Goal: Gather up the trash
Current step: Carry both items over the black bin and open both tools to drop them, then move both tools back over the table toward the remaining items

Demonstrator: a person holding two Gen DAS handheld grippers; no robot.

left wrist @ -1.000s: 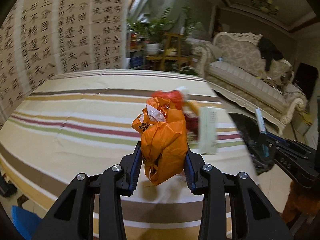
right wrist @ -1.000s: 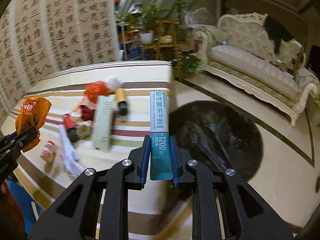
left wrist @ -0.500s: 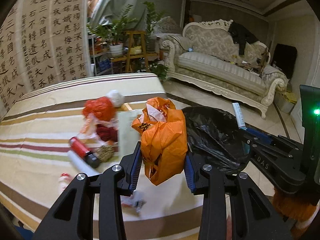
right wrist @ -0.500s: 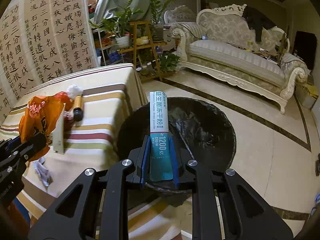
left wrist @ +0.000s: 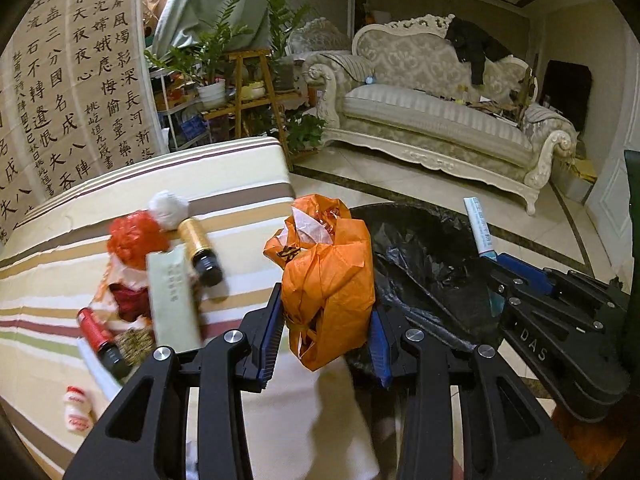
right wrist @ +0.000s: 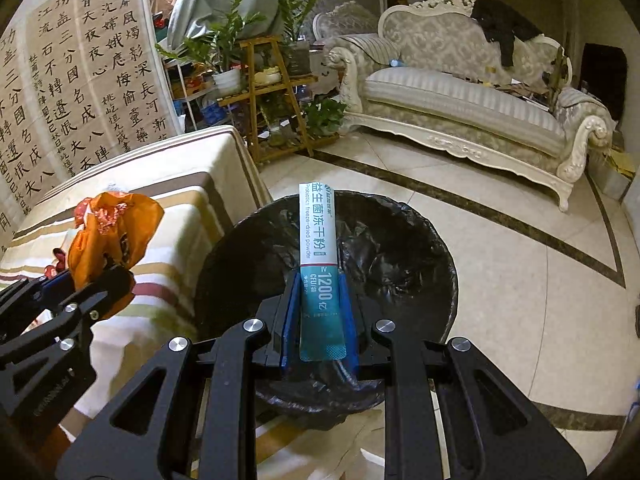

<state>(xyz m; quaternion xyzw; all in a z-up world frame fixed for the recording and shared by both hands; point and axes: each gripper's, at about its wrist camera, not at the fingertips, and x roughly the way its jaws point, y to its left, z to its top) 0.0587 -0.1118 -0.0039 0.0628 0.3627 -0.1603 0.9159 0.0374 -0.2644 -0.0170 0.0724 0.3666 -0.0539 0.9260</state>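
My left gripper (left wrist: 326,320) is shut on a crumpled orange plastic bag (left wrist: 328,272) and holds it over the table's right edge, beside the black-lined trash bin (left wrist: 432,264). My right gripper (right wrist: 320,312) is shut on a white and teal powder sachet (right wrist: 318,256) and holds it upright above the bin (right wrist: 392,248). The orange bag (right wrist: 114,232) and left gripper also show at the left of the right wrist view. The sachet (left wrist: 480,228) and right gripper show at the right of the left wrist view.
On the striped tablecloth (left wrist: 48,280) lie a red bag (left wrist: 136,236), a white wad (left wrist: 168,204), a gold bottle (left wrist: 200,248), a pale green box (left wrist: 172,300), a red bottle (left wrist: 100,336) and a small white bottle (left wrist: 78,408). A sofa (right wrist: 472,108) and plant stand (right wrist: 276,92) stand behind.
Both grippers have swung right from the table toward the bin. The sachet now hangs over the bin's opening and the orange bag has come up beside the bin's rim.
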